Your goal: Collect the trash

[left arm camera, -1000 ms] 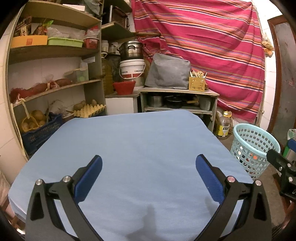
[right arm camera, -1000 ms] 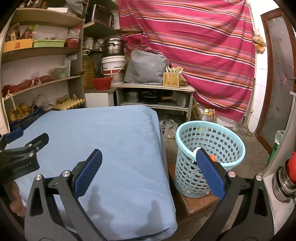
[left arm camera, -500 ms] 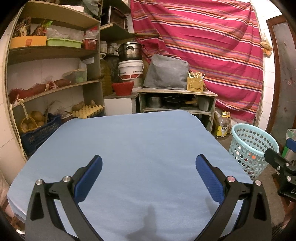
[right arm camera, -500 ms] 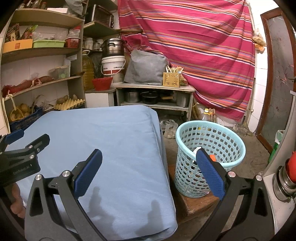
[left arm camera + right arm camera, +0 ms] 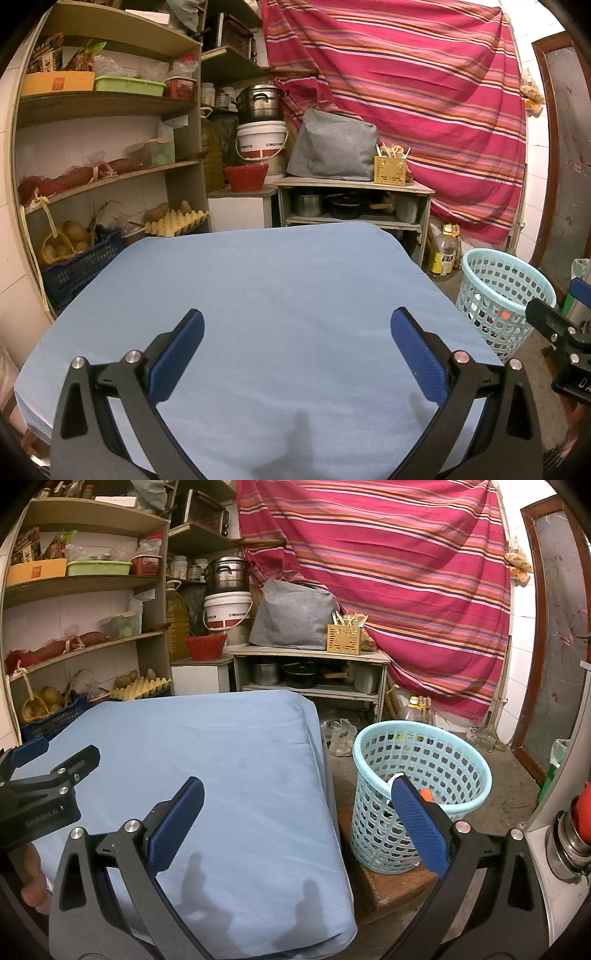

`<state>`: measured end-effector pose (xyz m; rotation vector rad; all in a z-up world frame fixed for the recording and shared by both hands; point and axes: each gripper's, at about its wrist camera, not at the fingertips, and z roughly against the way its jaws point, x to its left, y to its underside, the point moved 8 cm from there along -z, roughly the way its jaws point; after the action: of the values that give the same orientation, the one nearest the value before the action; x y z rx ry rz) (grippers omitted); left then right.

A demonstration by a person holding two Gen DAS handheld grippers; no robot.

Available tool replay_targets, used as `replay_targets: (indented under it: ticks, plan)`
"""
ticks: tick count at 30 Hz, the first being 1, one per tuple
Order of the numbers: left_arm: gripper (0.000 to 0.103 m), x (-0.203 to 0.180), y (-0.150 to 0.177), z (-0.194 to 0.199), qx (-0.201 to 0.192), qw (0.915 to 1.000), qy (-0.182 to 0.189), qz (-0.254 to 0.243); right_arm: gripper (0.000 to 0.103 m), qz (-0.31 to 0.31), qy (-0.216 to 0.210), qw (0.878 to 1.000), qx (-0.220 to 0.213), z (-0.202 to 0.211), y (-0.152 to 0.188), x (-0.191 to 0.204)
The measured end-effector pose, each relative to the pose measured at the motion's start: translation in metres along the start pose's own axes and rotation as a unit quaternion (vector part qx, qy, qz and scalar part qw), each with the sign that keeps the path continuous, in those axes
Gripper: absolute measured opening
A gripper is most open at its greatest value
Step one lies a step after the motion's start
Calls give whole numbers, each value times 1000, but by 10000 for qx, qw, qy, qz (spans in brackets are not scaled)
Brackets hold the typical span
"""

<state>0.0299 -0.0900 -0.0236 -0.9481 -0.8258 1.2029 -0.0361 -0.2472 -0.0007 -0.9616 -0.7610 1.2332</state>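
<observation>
Fingers (image 5: 177, 350) of both the left gripper (image 5: 295, 343) and right gripper (image 5: 295, 812) are spread wide, holding nothing. No trash shows on the table (image 5: 277, 288); a careless swing could tip the basket (image 5: 421, 797).

Warm dim light, sharp, fisheye-bent edges.

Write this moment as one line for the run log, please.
left gripper: open, nothing held | right gripper: open, nothing held | blue-covered table: no trash visible | basket: beside table, holds items
</observation>
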Motion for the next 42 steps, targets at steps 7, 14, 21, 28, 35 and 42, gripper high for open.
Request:
replay_targets:
  ticks: [7,14,21,28,35,42]
  plan:
    - [99,-1,1,0,-1,10000,-12,-10,99,6,7,10000,-3,0,0,0]
    - [99,-1,1,0,-3,10000,-15,-11,99,7,4,10000,-1,0,0,0]
    - [99,1,-1,2,-16,10000,-5,-14,99,6,0,10000,-5,0,0,0]
    - [99,1,-1,2,-16,10000,-11,-17,99,9,6,10000,1,0,0,0]
    - [99,3,0,1,-27,10000,-9,-26,99,10,3,10000,-10,0,0,0]
    - [99,7,-5,4,-65,10000,-43,-48,99,20,3,10000,-14,1,-1,1]
